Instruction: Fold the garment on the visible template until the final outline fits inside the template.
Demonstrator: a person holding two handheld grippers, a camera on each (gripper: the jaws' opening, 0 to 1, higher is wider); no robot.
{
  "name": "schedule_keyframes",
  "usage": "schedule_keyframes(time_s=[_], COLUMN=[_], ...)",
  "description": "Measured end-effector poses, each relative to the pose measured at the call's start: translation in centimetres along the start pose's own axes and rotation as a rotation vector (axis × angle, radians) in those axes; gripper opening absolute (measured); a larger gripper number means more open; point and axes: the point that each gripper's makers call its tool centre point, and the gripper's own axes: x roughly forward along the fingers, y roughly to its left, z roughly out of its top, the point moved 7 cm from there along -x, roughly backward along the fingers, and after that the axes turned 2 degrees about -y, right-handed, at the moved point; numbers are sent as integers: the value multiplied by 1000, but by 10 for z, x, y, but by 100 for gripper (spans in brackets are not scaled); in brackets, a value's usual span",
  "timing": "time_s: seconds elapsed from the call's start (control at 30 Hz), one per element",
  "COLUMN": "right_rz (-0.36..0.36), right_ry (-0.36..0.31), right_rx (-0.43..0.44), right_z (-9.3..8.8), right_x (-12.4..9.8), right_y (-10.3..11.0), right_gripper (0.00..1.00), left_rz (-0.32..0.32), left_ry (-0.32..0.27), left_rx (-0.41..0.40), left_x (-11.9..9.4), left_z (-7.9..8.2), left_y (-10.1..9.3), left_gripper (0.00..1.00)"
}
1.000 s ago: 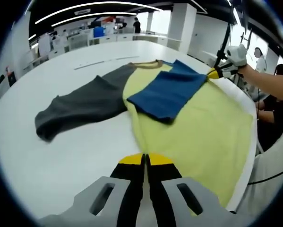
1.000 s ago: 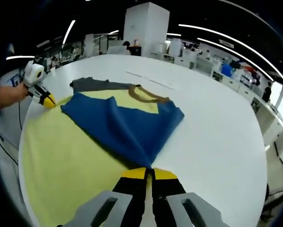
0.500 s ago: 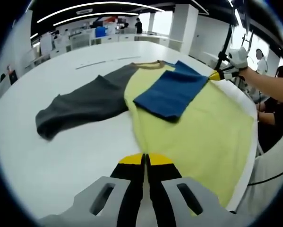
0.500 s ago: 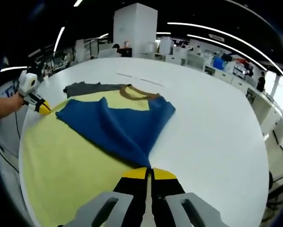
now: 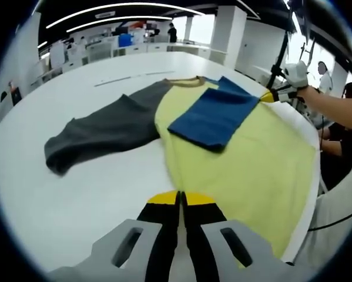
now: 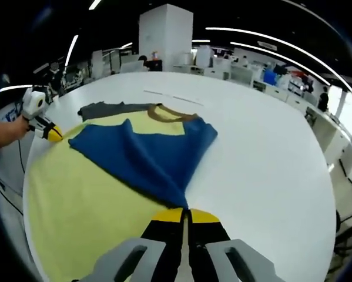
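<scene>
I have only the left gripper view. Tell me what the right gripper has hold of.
Observer: The right gripper has its jaws shut on the narrow end of the blue sleeve.
Operator: Report where the sleeve's far edge lies.
Observer: That edge lies off the yellow body, on the bare white table.
</scene>
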Motion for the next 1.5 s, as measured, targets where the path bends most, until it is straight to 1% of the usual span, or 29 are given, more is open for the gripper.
schedule_keyframes(time_s=[0.13,0.23,0.27,0.33,0.4,0.87,1.17,1.5], right_rz=[3,7,9,10,12,33,48,56], right_ry=[-1,-1,0,-1,-2,-19,-49,-78], right_rx=[-5,-6,-6,-7,-6,0,14,18], right_z=[0,0,0,0,-1,-2,-4,-6], right_x=[0,1,1,1,1,2,-1,-5], right_y=[0,1,1,1,0,-1,0,-2], right_gripper=[0,0,0,0,0,0,0,3], left_rz=[4,-11,-10,-9,-18,-54,-87,-130], left_ry=[-46,-87,-96,-118,-129,-149,-158,-159], left_rx=[9,7,10,10,11,79,130,194], left_x=[-5,-6,-6,-6,-5,11,29,56], left_z=[11,23,26,33,40,75,105,139], left_y=[1,-1,-1,-2,-5,-16,-31,-48], left_gripper=[0,1,2,7,10,12,12,11])
